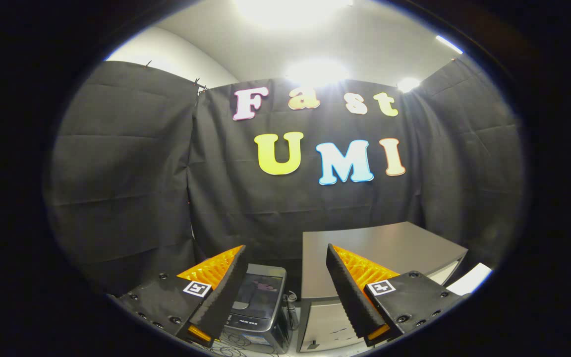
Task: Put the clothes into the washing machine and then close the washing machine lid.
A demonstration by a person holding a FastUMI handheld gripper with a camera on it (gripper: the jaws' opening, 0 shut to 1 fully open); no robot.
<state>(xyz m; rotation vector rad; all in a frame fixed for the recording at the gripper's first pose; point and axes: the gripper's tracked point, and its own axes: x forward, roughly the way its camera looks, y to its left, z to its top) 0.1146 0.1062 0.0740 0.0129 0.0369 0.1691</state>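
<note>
Claw (pixel 285 285) spread wide and empty at the bottom centre of the frame, raised above a small washing machine (pixel 258 310) in a black-draped booth.

Both fingers stand well apart, gripping nothing. Between and below them, lower centre, sits the dark washing machine, its lid (pixel 261 292) lying flat and shut, a tinted window in it. Just right of the machine, in the lower right, stands a grey cabinet (pixel 379 248) with a bare flat top; a thin dark cable (pixel 291 305) hangs in the gap between the two. Black cloth (pixel 127 173) fills the background; bright ceiling lights (pixel 315 72) glare at the upper centre. Whether any clothes lie inside the machine cannot be told.
</note>
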